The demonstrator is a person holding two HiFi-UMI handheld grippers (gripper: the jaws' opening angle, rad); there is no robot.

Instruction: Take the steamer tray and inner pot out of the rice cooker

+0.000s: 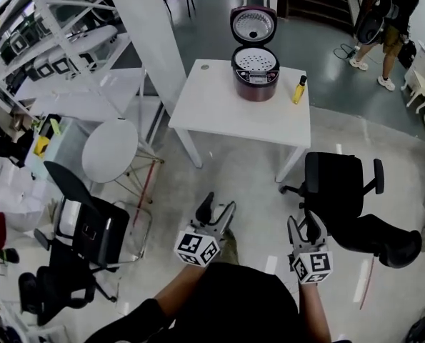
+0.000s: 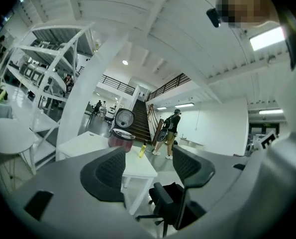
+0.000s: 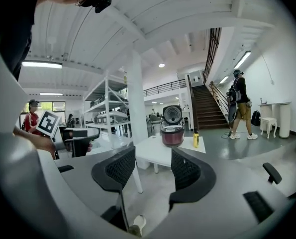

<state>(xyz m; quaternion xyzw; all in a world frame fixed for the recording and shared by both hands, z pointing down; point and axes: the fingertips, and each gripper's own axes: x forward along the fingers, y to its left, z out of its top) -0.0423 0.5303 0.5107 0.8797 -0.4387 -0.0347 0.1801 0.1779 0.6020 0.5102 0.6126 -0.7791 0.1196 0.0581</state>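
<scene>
The cooker (image 1: 255,71) stood on the white bench (image 1: 226,116) with its lid (image 1: 253,23) up. The perforated tray (image 1: 255,61) sat in its top, and a yellow bottle (image 1: 298,89) stood just beside it. The left gripper (image 1: 218,211) and right gripper (image 1: 303,229) hung well short of the bench, fingers apart and empty.

Ahead of the right gripper (image 1: 302,224), the glossy maroon rice cooker (image 1: 255,81) holds a perforated metal steamer tray (image 1: 254,61) on a smooth white table (image 1: 226,113).
</scene>
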